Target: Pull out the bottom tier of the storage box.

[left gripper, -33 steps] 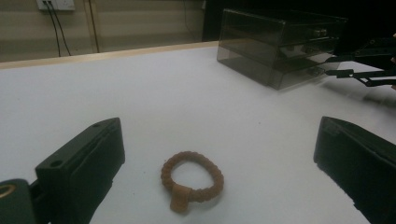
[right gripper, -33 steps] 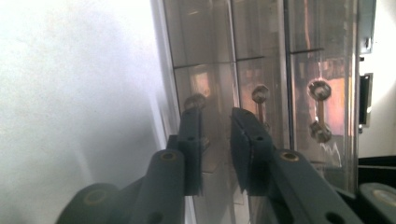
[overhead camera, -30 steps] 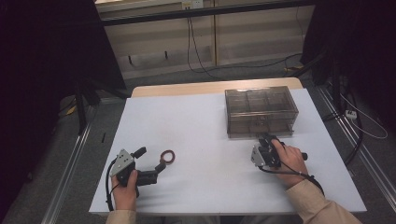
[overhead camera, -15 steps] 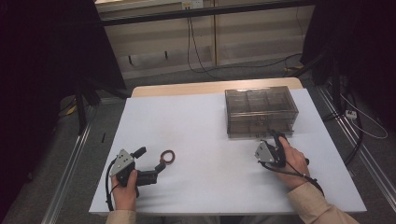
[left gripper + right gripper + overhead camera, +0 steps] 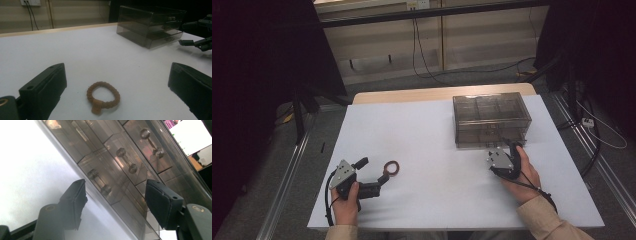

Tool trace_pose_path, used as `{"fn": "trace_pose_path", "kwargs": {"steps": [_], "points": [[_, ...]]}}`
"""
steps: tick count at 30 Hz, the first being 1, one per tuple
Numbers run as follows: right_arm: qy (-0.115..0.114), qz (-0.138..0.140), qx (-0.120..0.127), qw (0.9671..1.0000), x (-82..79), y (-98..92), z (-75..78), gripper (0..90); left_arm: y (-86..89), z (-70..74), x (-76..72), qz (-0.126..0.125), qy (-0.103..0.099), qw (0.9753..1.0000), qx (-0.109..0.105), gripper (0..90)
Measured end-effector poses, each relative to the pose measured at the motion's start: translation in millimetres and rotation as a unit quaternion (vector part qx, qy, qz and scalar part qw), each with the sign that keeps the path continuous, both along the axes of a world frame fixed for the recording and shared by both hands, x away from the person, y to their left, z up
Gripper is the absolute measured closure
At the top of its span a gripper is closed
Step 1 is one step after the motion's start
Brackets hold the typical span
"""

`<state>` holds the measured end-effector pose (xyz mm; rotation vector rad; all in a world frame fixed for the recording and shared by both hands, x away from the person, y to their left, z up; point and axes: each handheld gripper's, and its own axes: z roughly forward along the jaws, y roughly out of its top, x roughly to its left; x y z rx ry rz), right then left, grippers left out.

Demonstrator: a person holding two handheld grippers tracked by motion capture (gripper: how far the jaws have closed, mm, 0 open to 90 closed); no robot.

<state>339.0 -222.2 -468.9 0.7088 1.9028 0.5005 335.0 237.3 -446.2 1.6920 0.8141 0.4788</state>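
Observation:
A brown beaded ring (image 5: 392,167) (image 5: 103,96) lies on the white table between the wide-open jaws of my left gripper (image 5: 373,171) (image 5: 117,75), untouched by either of them. A smoked clear drawer box (image 5: 491,119) (image 5: 150,25) stands at the right rear. My right gripper (image 5: 507,149) (image 5: 116,192) is open and tilted right at the box front, its jaws either side of a small drawer handle (image 5: 100,182) without touching it. Two more handles (image 5: 126,160) sit above it in that view. From the left gripper view, the right gripper (image 5: 197,42) shows beside the box.
The white table top (image 5: 437,150) spreads wide between the two grippers and ahead of the ring. A wooden strip (image 5: 412,95) runs along its far edge. Cables (image 5: 432,55) lie on the floor beyond, and metal rails (image 5: 287,175) flank the table.
My right gripper has moved forward and to the right, up to the front of the drawer box. The left gripper and the ring have stayed where they were.

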Motion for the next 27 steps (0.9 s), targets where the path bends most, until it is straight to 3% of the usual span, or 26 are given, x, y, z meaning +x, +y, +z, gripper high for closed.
{"fn": "trace_pose_path", "kwargs": {"steps": [8,9,17,19,27], "points": [[0.011,-0.023,0.058,0.9980,1.8,-4.0,2.2,29.9,0.0,0.1,-0.1,0.000,0.000,1.0000,0.000,2.0],[0.013,-0.030,0.080,0.9963,2.5,-6.2,3.4,28.5,0.0,0.1,0.0,0.000,0.000,1.0000,0.000,2.0],[0.021,-0.043,0.128,0.9906,3.9,-12.2,5.9,26.9,-0.3,-0.1,0.1,-0.002,0.001,1.0000,0.001,1.9],[0.027,-0.046,0.151,0.9871,4.7,-14.2,6.5,26.4,-0.3,-0.2,0.2,-0.002,0.000,1.0000,0.002,2.0],[0.038,-0.051,0.181,0.9815,7.8,-18.6,7.0,23.8,-0.6,-0.3,0.3,-0.002,0.001,1.0000,0.001,2.0]]}}
